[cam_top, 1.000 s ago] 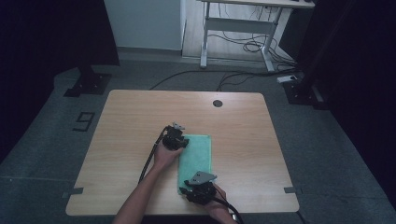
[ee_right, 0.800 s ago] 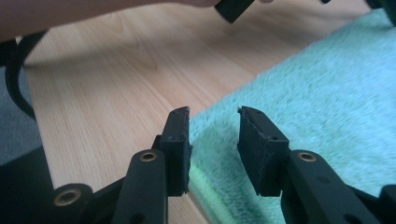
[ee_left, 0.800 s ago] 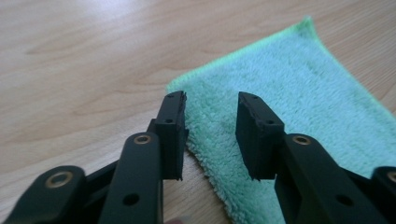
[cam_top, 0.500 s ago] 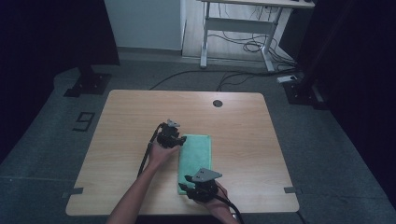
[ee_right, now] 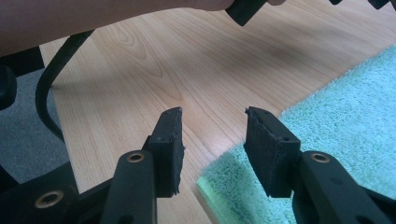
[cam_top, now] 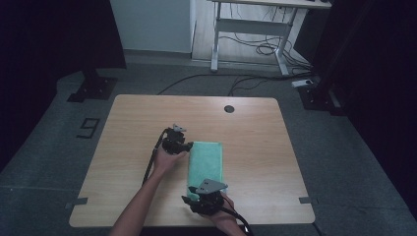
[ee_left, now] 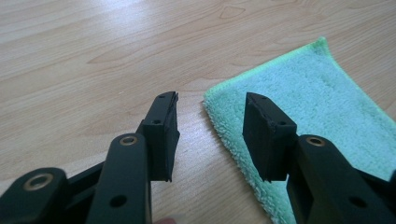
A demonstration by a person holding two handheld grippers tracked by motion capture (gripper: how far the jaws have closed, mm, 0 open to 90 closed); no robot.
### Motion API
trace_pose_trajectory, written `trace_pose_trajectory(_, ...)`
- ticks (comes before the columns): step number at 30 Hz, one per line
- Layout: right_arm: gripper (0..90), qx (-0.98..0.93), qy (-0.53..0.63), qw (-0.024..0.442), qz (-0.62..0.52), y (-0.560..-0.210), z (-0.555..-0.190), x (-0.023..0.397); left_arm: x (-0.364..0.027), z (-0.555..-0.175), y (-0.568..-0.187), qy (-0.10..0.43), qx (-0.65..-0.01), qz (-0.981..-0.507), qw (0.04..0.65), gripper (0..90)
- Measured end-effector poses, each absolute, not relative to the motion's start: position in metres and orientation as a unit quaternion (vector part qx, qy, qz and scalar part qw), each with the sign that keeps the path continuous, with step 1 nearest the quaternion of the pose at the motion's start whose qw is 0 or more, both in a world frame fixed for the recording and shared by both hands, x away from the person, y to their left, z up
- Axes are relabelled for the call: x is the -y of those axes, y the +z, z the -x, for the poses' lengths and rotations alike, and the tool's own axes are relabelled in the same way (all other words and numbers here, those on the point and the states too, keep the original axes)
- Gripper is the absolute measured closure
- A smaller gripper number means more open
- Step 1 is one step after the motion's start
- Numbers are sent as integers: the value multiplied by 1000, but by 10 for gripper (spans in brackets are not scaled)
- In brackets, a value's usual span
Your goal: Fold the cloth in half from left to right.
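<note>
Towel (cam_top: 206, 162), mint green and fluffy, lies flat on the wooden table (cam_top: 255, 137) as a long folded rectangle with neat stitched edges and a soft looped pile. In the high view it sits a little toward the near side of the table, its long sides running away from the person.

The left gripper (ee_left: 211, 119) stands at the far left corner of the towel. Its jaws have just been opening and now they are apart, with nothing pressed between them. In the left gripper view the corner of the towel reaches into the gap between the fingers (ee_left: 164, 126): one pad stands over bare wood just beside the towel edge, the other pad stands over the pile. The cloth lies flat below them and is not pinched.

The right gripper (ee_right: 214, 140) is at the near left corner of the towel. Its jaws also have just been opening and they are released, holding nothing. In the right gripper view the near corner of the towel lies below and between the fingers (ee_right: 270, 149), mostly under one pad, while the other pad is over wood.

Beyond the left fingers the left long edge of the towel is free, with wide bare wood on that side. On the far side of the towel the table is also bare up to a small dark round hole (cam_top: 228, 108). Behind the right fingers the near table edge is close, and grey floor (ee_right: 23, 135) shows past it.
</note>
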State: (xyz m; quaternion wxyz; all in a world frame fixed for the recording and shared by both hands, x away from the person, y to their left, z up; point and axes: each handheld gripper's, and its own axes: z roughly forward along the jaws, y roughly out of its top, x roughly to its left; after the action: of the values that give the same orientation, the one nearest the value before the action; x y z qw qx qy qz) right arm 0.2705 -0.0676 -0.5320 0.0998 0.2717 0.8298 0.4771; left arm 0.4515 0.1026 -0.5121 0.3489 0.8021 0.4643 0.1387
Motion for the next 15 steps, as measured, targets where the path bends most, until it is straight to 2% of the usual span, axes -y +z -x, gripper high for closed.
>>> trace_pose_trajectory(15, 558, -827, 477, 106, -278, -529, -278, 78, -99, -458, -518, 139, -466, -804, 342, 553)
